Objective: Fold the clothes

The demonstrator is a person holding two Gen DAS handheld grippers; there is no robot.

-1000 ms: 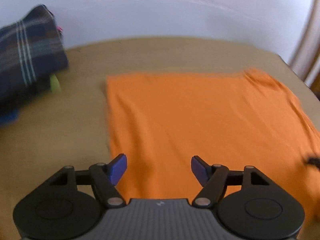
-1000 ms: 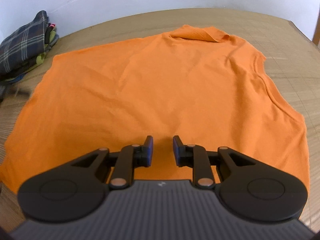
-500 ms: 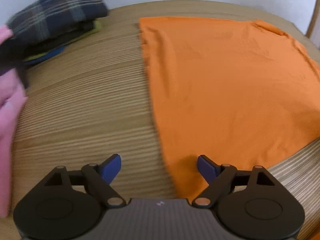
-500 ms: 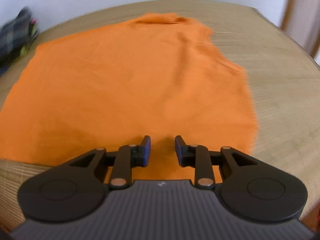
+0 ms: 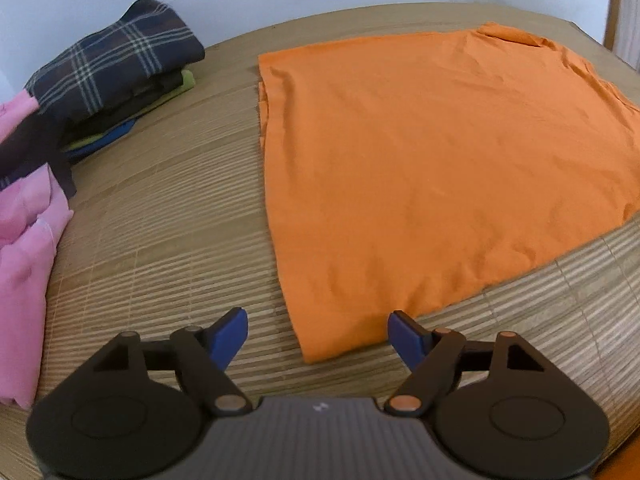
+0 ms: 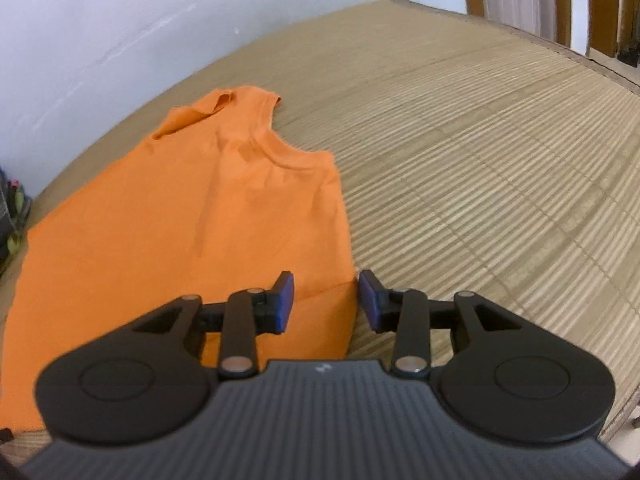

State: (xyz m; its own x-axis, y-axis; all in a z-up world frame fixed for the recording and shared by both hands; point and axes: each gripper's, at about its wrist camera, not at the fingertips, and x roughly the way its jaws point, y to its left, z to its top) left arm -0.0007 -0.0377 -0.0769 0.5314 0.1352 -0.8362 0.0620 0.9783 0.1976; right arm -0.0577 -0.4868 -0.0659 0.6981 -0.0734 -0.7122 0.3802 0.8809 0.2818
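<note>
On the slatted bamboo mat, right of centre in the left wrist view, the orange T-shirt lies spread flat, its neckline at the far right and its straight hem edge running from far to near along the left side. In the right wrist view the same shirt fills the left half, collar at the far end, a sleeveless-looking armhole curve on its right edge.

The left gripper hangs over the shirt's near corner, its blue fingers spread wide and closing slightly, one on either side of the corner, with nothing pinched. The right gripper hangs over the shirt's near right edge, jaws opening; cloth shows in the gap between the pads, but they do not press on it.

Far left in the left wrist view sits a stack of folded clothes, a dark plaid piece on top with green and blue layers below. Nearer on the left lies pink fabric. A pale wall stands behind the mat.
</note>
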